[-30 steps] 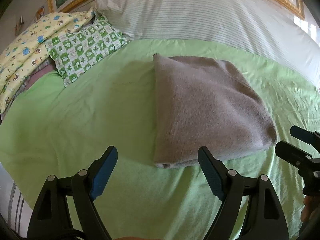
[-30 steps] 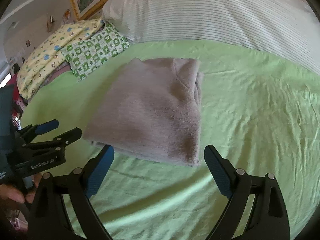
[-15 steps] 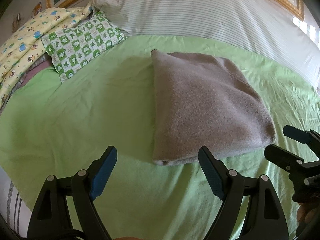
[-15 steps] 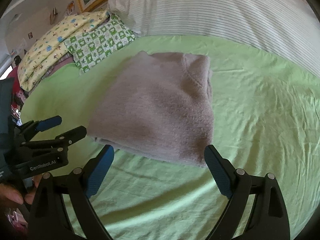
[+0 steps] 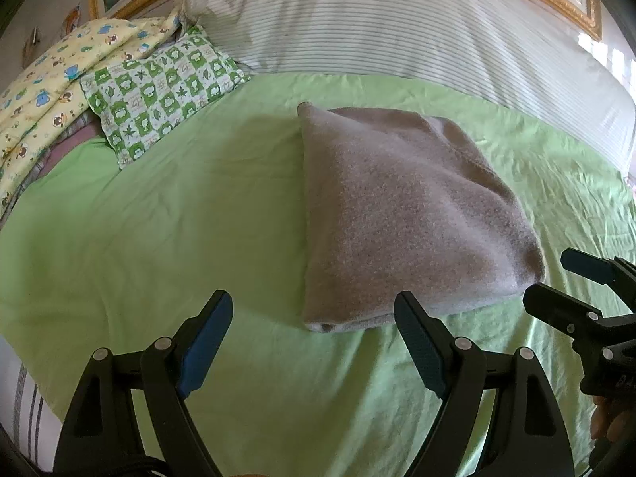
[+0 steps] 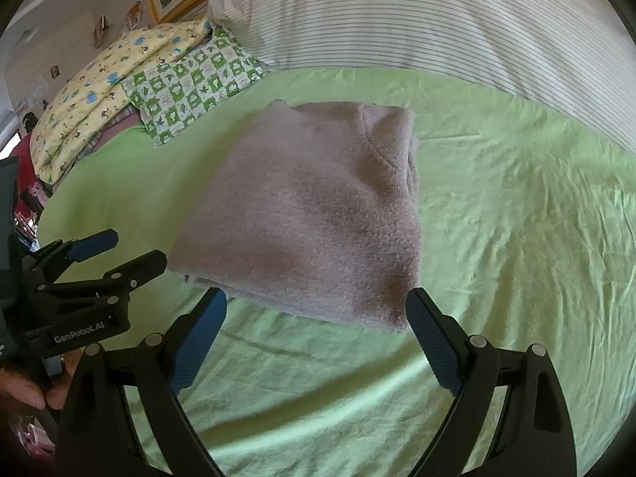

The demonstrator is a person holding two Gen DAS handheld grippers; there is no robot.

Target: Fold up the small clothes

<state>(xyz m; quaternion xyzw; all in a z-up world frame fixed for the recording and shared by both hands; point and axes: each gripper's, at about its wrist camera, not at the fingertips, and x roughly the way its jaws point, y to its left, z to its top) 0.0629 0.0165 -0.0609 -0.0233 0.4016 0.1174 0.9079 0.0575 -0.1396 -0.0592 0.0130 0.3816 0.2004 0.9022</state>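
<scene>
White lettering "GenRobot.AI" reads on the body of the left gripper (image 6: 115,256), seen from the right wrist camera. The folded grey fleece garment (image 5: 401,214) lies flat on the green bedsheet (image 5: 159,238), its long axis running from the grippers toward the striped pillow (image 5: 397,28). Beside that pillow sits a green checked pillow (image 5: 159,87). The left gripper (image 5: 314,338) and right gripper (image 6: 318,330) both hang just short of the garment's near edge, fingers spread wide, empty.
</scene>
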